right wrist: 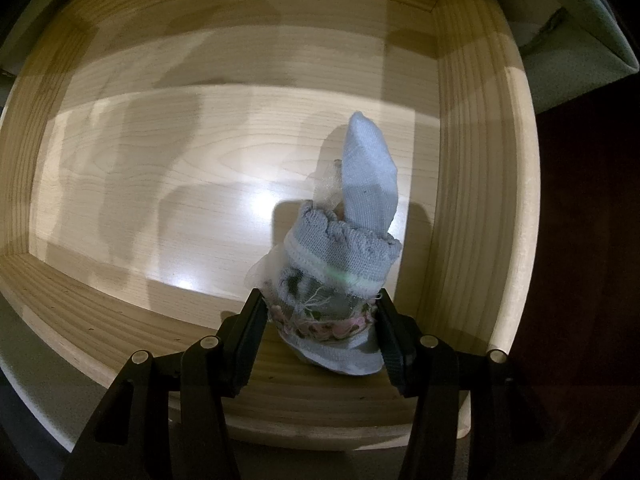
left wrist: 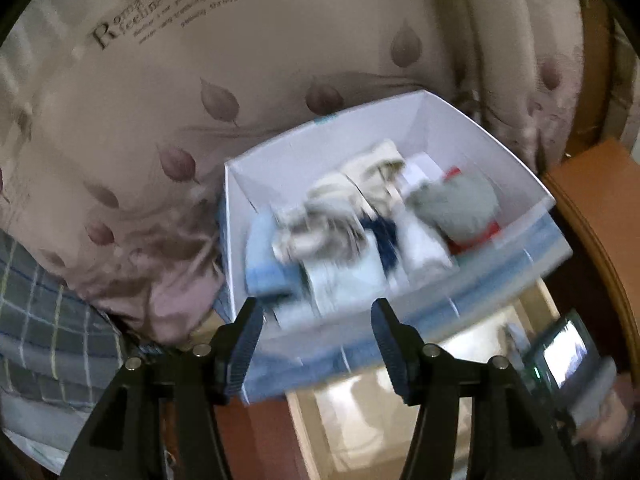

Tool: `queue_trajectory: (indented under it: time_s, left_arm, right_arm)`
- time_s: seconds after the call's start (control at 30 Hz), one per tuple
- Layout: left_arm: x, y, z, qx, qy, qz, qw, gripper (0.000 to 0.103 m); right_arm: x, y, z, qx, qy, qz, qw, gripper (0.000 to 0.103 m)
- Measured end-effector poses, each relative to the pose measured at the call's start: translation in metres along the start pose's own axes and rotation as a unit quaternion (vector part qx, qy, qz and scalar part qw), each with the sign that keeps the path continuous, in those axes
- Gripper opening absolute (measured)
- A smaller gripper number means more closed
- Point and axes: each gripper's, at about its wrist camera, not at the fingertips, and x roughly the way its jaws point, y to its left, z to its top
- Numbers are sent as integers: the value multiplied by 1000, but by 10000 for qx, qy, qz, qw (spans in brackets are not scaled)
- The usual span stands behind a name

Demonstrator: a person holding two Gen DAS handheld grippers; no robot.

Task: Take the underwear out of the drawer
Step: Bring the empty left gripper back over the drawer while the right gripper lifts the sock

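My right gripper [right wrist: 320, 332], pointing down into the wooden drawer [right wrist: 472, 184], is clamped on the rolled pale-blue underwear [right wrist: 344, 248], whose long axis runs straight away from my fingers towards the drawer floor. My left gripper [left wrist: 318, 340] hangs spread and empty near the white bin [left wrist: 440, 128] of folded garments.

bed and open wooden drawer
a white storage box [left wrist: 472, 128] of folded clothes sits on the leaf-printed bedspread [left wrist: 168, 92], beside a grey checked cloth [left wrist: 36, 320]; a rolled pale-blue garment [right wrist: 344, 248] stands on the light wooden drawer [right wrist: 180, 160] floor, near its right wall.
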Motion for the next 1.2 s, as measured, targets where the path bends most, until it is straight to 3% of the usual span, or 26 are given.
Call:
queue_trajectory:
  time_s: [0.23, 0.57, 0.77, 1.0, 1.2]
  left_arm:
    - [5, -7, -81, -640, 433, -650, 9949, 58]
    - [51, -24, -151, -1335, 947, -501, 9852, 58]
    - [64, -36, -169, -1271, 993, -310, 9864, 58]
    - [68, -39, -175, -1403, 904, -428, 9850, 58]
    - [71, -40, -175, -1477, 899, -396, 9841, 58]
  right_arm:
    - [0, 5, 5, 3, 131, -74, 9999, 50]
    - [9, 17, 19, 13, 631, -140, 9979, 55]
    - [13, 26, 26, 21, 817, -283, 9963, 54]
    - [10, 26, 20, 123, 619, -72, 9980, 32]
    - [1, 27, 13, 77, 282, -47, 9996, 24]
